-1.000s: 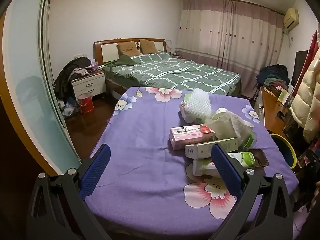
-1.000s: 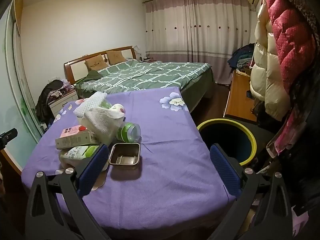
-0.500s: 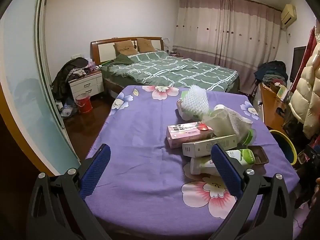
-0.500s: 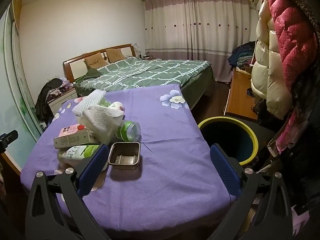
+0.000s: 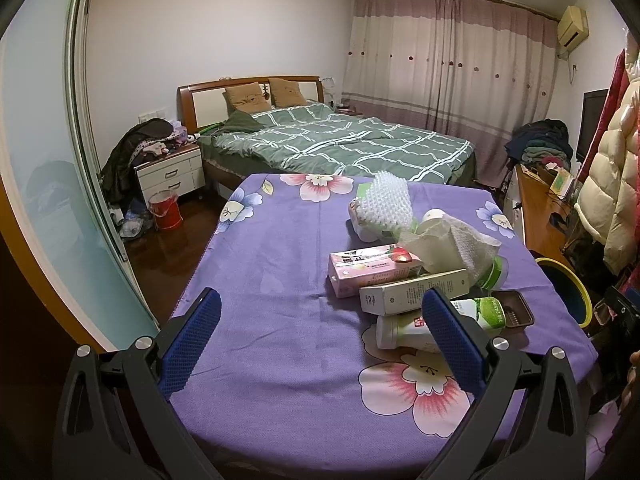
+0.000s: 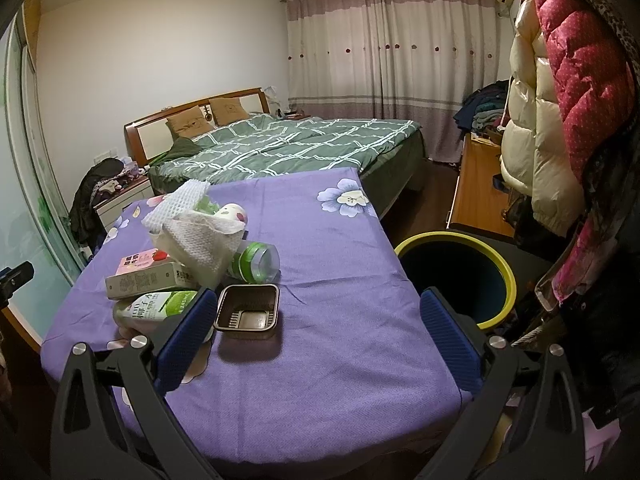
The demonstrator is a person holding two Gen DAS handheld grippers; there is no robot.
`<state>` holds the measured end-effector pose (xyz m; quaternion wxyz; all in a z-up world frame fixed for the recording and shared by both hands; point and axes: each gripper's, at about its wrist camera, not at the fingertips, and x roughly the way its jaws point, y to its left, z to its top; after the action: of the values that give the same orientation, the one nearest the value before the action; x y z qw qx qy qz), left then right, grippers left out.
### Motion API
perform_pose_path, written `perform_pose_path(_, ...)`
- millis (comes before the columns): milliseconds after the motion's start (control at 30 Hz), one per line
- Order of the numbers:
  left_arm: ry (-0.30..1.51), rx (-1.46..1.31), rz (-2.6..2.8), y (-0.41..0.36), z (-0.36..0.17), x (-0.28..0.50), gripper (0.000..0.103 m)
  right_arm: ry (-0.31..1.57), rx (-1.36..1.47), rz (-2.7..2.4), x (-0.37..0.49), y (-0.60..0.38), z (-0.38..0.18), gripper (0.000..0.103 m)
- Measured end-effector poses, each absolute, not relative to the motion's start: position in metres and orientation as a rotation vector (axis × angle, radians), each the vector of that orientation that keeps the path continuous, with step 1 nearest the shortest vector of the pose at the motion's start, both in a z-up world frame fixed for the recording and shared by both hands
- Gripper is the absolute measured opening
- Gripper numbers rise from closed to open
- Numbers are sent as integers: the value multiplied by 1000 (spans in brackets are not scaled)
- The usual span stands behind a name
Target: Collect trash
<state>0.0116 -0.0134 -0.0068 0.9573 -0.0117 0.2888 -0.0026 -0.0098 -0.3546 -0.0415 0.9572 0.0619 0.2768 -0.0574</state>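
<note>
A pile of trash lies on the purple flowered tablecloth [image 5: 280, 272]: a pink carton [image 5: 372, 270], a beige box [image 5: 412, 298], a white-and-green bottle [image 5: 408, 326], a crumpled paper towel [image 5: 452, 246], white foam netting [image 5: 388, 204] and a brown plastic tray [image 6: 248, 312]. A clear bottle with a green label [image 6: 256, 262] lies behind the tray. A dark bin with a yellow rim [image 6: 456, 276] stands on the floor beside the table's right edge. My left gripper [image 5: 320, 336] is open over the near table, left of the pile. My right gripper [image 6: 316, 336] is open, empty, near the tray.
A bed with a green checked cover [image 5: 344, 144] stands beyond the table. A white nightstand [image 5: 170, 176] and a red bucket [image 5: 164, 210] sit at the left by a sliding glass door [image 5: 52, 184]. Jackets [image 6: 560, 100] hang at the right above a wooden bench [image 6: 476, 192].
Both views have shifted slightly; the trash pile sits a little lower and nearer in the frames. Both grippers remain open and hold nothing.
</note>
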Motion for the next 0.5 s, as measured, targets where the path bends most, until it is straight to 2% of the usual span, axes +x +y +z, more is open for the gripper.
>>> perform_pose_path(500,599,-15,-12,-16,-10,16,99,574,137,-121,-7,-358,-46,97)
